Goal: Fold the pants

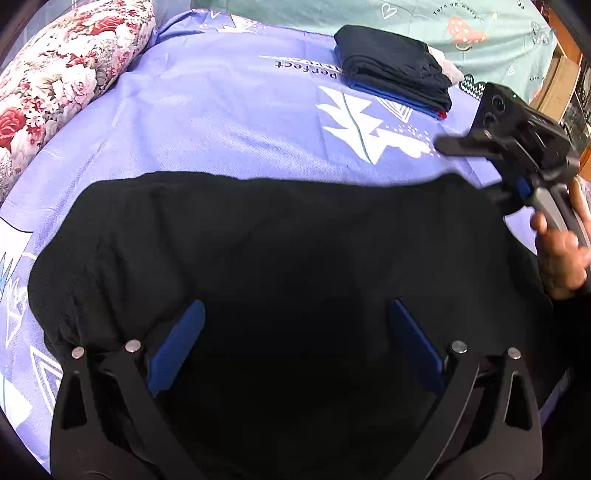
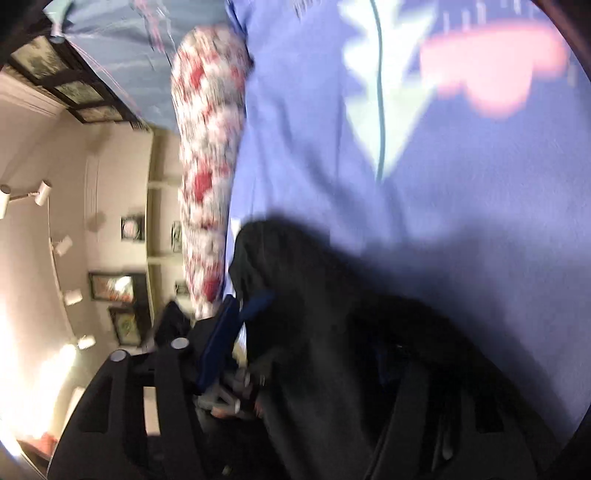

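Black pants point(image 1: 280, 251) lie in a folded slab on the lilac bedsheet point(image 1: 221, 122). My left gripper point(image 1: 295, 332) is open, its two blue pads wide apart just above the near part of the pants, holding nothing. The right gripper body point(image 1: 517, 140) is held in a hand at the pants' right edge. In the blurred, tilted right wrist view the pants point(image 2: 351, 314) fill the lower middle. One blue finger point(image 2: 221, 339) shows at their left; the other is hidden by the cloth, so the right gripper's state is unclear.
A stack of folded dark clothes point(image 1: 395, 70) lies at the far right of the bed. A floral pillow point(image 1: 62, 81) lies along the left edge, also in the right wrist view point(image 2: 210, 147). A mint sheet point(image 1: 443, 26) lies behind.
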The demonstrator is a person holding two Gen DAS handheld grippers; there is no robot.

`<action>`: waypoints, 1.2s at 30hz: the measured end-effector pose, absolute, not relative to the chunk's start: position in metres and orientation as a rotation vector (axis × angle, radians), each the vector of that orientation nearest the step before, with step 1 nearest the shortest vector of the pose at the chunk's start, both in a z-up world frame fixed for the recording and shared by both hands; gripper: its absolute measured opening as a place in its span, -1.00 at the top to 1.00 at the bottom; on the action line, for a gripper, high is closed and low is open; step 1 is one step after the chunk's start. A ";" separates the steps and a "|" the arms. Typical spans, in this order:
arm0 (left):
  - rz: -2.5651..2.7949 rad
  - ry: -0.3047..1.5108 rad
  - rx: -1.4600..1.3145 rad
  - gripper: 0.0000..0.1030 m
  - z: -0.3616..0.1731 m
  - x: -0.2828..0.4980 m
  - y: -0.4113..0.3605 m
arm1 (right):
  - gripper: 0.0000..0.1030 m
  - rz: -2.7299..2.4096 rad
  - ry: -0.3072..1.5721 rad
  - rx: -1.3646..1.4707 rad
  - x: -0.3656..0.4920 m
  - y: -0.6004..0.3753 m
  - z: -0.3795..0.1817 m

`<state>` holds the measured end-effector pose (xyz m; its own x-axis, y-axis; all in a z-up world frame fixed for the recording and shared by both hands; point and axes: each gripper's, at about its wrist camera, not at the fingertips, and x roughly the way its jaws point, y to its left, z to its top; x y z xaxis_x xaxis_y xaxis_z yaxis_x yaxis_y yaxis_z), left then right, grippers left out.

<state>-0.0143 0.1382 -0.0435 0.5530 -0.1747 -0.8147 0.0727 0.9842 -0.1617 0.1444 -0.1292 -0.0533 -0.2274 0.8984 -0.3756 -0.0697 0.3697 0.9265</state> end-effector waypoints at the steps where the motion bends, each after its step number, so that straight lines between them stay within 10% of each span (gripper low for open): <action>1: -0.148 0.974 -0.113 -0.96 -0.044 -0.015 0.138 | 0.08 1.082 1.499 0.806 0.148 -0.135 -0.054; 4: -0.150 0.981 -0.110 -0.96 -0.045 -0.014 0.138 | 0.43 1.037 1.494 0.766 0.150 -0.139 -0.057; 22: -0.072 0.966 0.043 -0.96 -0.049 -0.034 0.129 | 0.19 0.738 1.386 0.372 0.087 -0.156 -0.023; 25: -0.064 0.972 -0.024 -0.96 -0.044 -0.032 0.138 | 0.62 0.654 1.373 0.365 0.084 -0.167 -0.046; 36: -0.206 0.868 0.036 -0.96 -0.020 -0.040 0.080 | 0.23 -0.012 0.970 0.227 -0.046 -0.416 0.055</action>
<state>-0.0401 0.0801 -0.0196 0.6278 -0.1655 -0.7606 0.1944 0.9795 -0.0526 -0.0465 -0.4157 0.0550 0.5674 0.0910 -0.8184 0.1111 0.9763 0.1856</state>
